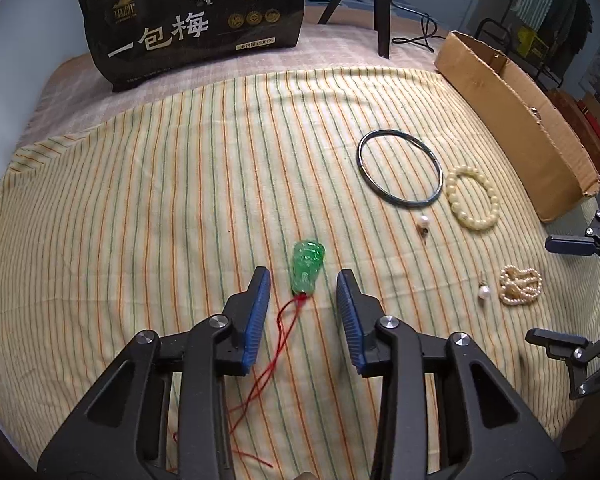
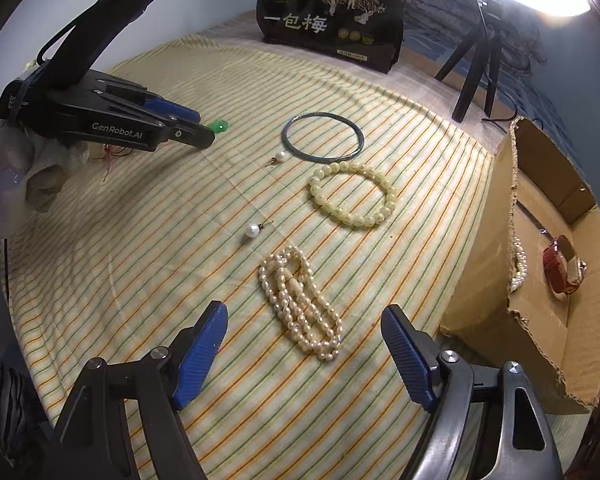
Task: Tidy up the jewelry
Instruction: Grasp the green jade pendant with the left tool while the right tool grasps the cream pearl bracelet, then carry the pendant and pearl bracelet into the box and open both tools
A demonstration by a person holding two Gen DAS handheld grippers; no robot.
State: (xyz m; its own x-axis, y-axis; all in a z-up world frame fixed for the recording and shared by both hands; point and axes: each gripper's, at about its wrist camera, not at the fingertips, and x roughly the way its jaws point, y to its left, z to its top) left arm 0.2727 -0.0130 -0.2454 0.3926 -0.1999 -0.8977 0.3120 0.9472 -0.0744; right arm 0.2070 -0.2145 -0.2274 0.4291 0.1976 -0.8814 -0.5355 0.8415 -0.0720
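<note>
A green pendant on a red cord lies on the striped cloth. My left gripper is open, one fingertip on each side of the pendant without touching it. In the right wrist view the left gripper points at the pendant. A bunched pearl necklace lies between the wide-open fingertips of my right gripper, which do not touch it. Beyond lie a cream bead bracelet, a thin metal bangle and two loose pearl earrings.
An open cardboard box stands at the right edge of the cloth, holding a red-strap watch and a pearl strand. A black printed bag and a tripod stand at the back. A gloved hand holds the left gripper.
</note>
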